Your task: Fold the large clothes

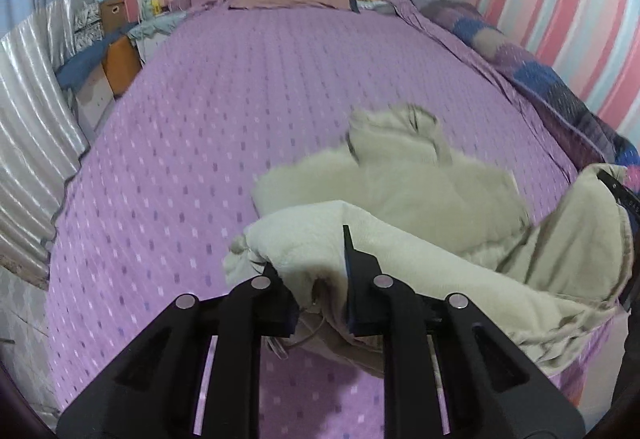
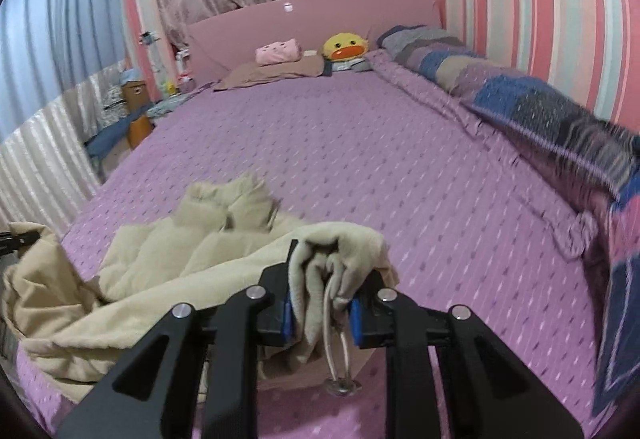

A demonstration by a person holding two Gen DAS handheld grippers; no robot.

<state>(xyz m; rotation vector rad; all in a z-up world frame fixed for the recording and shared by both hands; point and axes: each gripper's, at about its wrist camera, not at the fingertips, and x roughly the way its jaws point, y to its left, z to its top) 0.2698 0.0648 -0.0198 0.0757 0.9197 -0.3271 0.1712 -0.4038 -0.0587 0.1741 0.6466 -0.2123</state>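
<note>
Both grippers clamp the near hem of a cream fleece coat (image 1: 400, 195): left gripper (image 1: 320, 279) and right gripper (image 2: 324, 287). The rest lies on the purple bed (image 1: 200, 119).

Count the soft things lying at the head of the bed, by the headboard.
3 visible: a brownish pillow lying flat, a pink roll on top of it, and a yellow duck plush just right of them. The patchwork quilt along the wall may hide more.
</note>
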